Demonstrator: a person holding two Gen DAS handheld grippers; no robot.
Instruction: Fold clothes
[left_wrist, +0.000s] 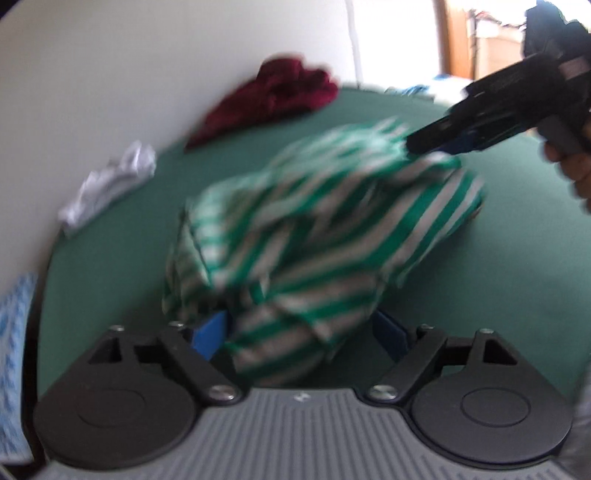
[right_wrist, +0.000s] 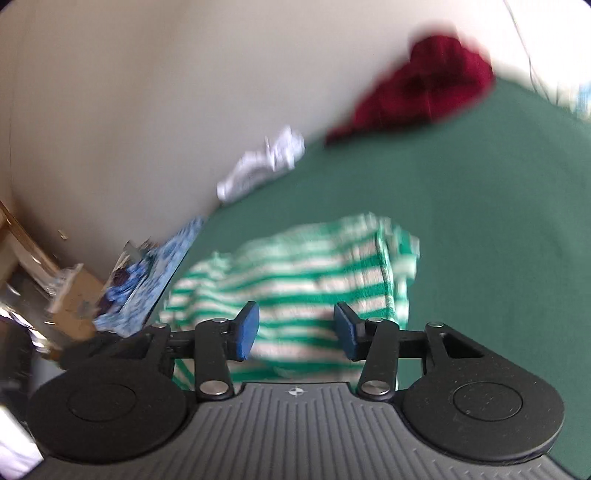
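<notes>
On the green table (left_wrist: 480, 295) lies a crumpled striped garment (left_wrist: 314, 229). The left gripper (left_wrist: 299, 332) is spread wide around its near edge. The right gripper (right_wrist: 295, 328) is also released.

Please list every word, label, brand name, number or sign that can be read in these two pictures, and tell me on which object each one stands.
No readable text in either view.
Left gripper body: only a small round mark, no letters.
Right gripper body: the same small round mark, no letters.
Striped garment: green and white stripes only, blurred by motion.
Blue patterned cloth: a print, too blurred to tell any writing.
</notes>
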